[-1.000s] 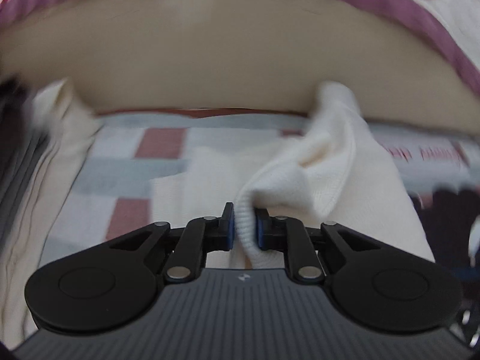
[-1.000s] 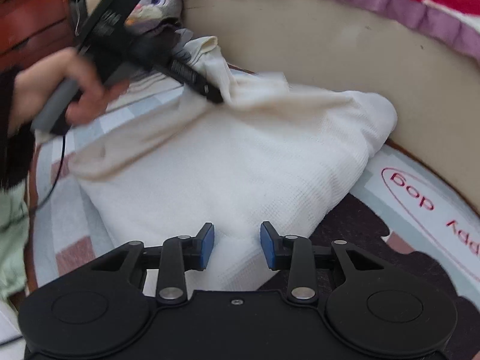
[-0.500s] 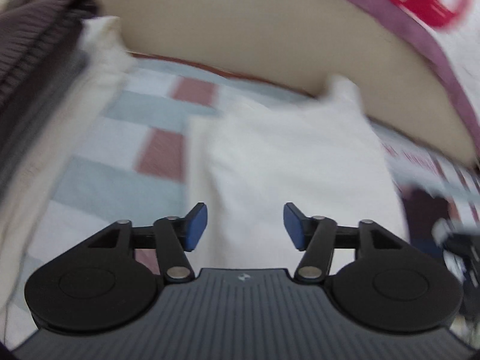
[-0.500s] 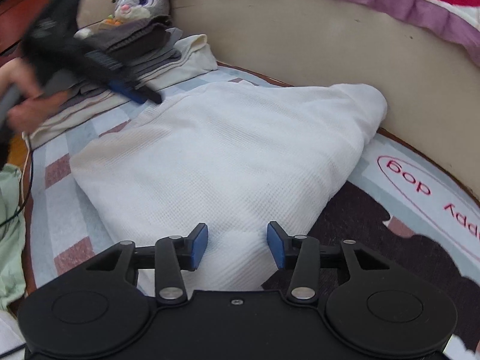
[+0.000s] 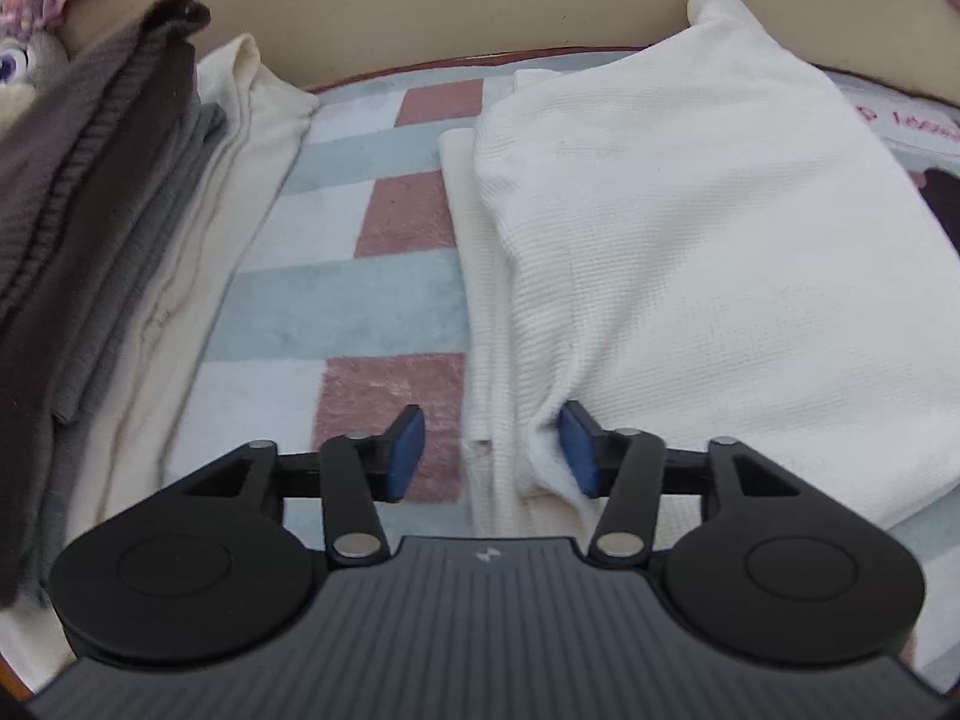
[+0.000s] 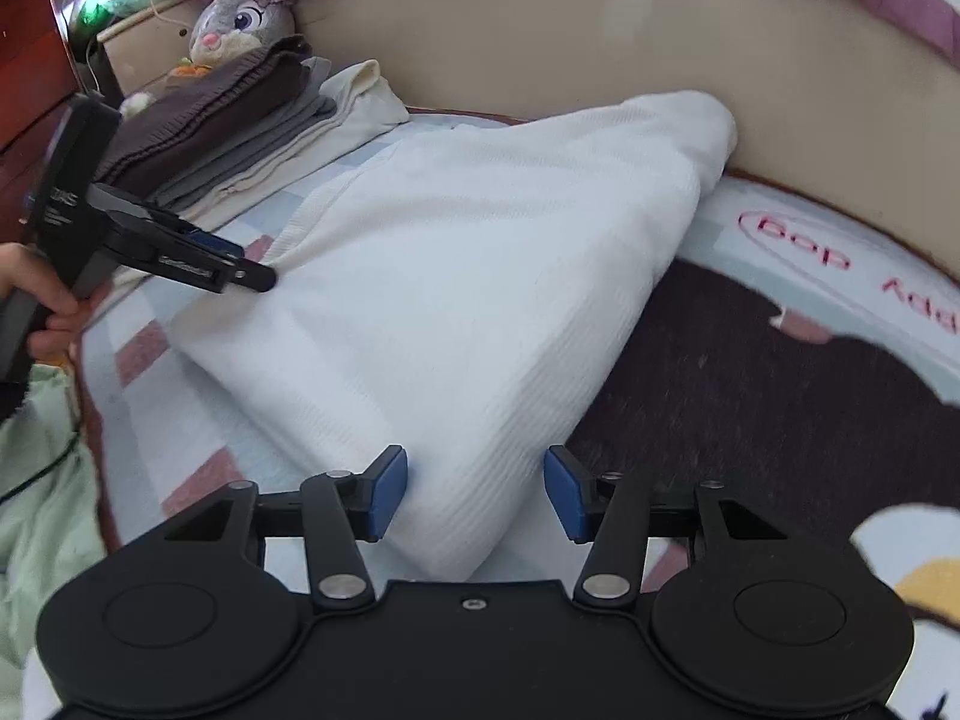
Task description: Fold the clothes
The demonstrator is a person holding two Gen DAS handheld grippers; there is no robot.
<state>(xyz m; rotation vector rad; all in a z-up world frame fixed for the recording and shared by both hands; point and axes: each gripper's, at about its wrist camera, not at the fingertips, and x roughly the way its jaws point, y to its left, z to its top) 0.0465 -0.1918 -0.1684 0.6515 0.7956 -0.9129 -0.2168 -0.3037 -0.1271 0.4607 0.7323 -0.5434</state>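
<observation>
A white knit garment (image 5: 690,228) (image 6: 468,276) lies folded on the patterned rug (image 5: 360,312). My left gripper (image 5: 493,450) straddles its left folded edge. Its jaws are closing: the right pad (image 5: 579,450) touches the fold, while the left pad stands clear over the rug. In the right wrist view the left gripper (image 6: 258,279), held by a hand (image 6: 42,306), rests at the garment's left side. My right gripper (image 6: 475,498) has the near corner of the garment between its jaws. They are opening and the pads do not press the cloth.
A stack of folded clothes (image 5: 90,210) (image 6: 228,120), brown over grey over cream, lies to the left beside a plush rabbit (image 6: 240,24). A beige bed side (image 6: 600,48) rises behind the rug. Light green cloth (image 6: 36,480) lies at the near left.
My left gripper let go of the white cloth it pinched, opened, and moved to the garment's left edge. The right jaws widened. The garment now lies flat.
</observation>
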